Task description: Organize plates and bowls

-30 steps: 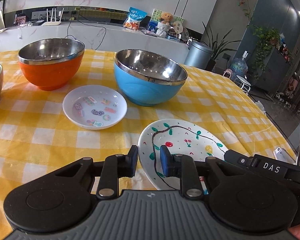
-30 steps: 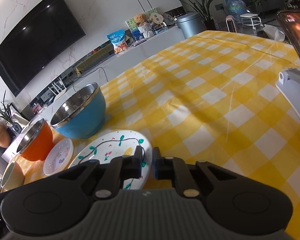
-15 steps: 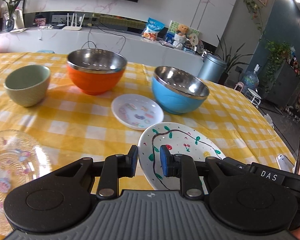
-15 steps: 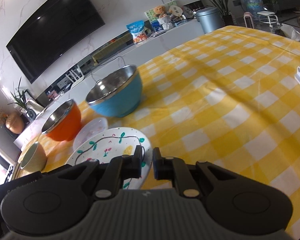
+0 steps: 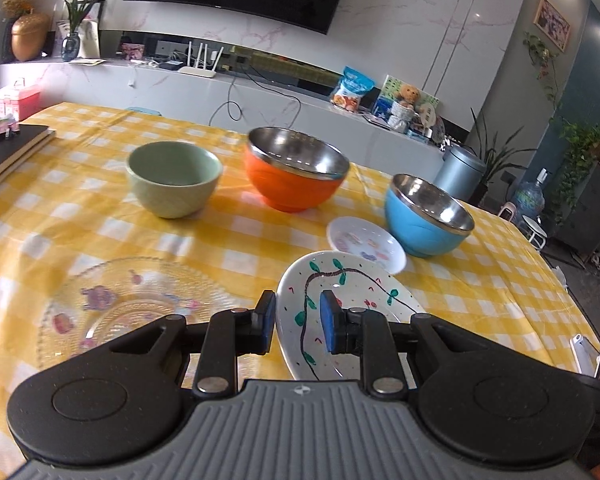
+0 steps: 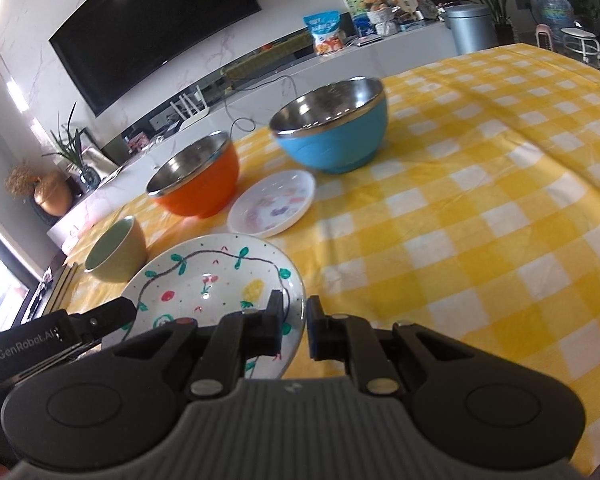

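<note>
A white painted plate (image 5: 340, 304) with a vine pattern is held up off the table by both grippers. My left gripper (image 5: 298, 326) is shut on its left rim. My right gripper (image 6: 292, 330) is shut on its right rim (image 6: 296, 300). A clear glass plate (image 5: 132, 304) lies at the near left. A small white plate (image 5: 366, 242) lies in front of the blue steel bowl (image 5: 428, 216). The orange steel bowl (image 5: 296, 168) and green bowl (image 5: 174, 178) stand farther back.
The table has a yellow checked cloth (image 6: 480, 220). Dark notebooks (image 5: 8, 148) lie at the far left edge. A phone stand (image 5: 584, 354) is at the right edge. A white TV counter (image 5: 220, 88) runs behind the table.
Both grippers have carried the painted plate up and to the left. The green bowl and the glass plate have come into the left wrist view.
</note>
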Available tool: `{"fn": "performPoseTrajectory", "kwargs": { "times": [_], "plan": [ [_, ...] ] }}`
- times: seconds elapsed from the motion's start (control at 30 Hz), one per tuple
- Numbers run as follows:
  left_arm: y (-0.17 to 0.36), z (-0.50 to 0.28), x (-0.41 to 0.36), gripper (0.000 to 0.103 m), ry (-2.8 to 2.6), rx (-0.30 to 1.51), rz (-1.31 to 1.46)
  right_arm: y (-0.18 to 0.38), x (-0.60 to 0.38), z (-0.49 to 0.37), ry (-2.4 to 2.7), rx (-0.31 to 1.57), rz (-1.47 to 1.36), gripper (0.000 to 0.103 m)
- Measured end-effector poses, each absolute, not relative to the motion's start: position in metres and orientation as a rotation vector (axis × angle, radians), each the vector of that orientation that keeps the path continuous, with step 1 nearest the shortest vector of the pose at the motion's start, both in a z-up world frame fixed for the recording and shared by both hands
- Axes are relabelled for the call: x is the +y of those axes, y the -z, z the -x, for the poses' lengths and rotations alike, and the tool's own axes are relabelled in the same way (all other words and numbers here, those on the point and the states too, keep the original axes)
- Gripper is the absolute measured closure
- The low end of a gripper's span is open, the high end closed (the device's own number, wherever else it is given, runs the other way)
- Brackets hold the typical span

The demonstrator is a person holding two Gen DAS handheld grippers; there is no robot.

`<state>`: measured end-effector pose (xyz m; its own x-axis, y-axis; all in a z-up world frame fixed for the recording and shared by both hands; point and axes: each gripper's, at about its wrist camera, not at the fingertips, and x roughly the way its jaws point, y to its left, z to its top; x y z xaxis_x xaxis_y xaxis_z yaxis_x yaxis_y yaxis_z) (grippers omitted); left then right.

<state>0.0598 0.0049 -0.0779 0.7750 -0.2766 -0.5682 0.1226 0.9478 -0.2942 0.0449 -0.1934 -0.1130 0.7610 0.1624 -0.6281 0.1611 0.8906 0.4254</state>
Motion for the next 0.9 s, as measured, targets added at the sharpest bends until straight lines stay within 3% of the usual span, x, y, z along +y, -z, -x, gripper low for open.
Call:
{"fn": "performPoseTrajectory", "kwargs": {
  "times": [0.9],
  "plan": [
    [0.094,-0.040,0.125,0.077,-0.026,0.670,0.354,0.114,-0.067,-0.078,-0.212,0.786,-0.367,0.095]
  ]
}}
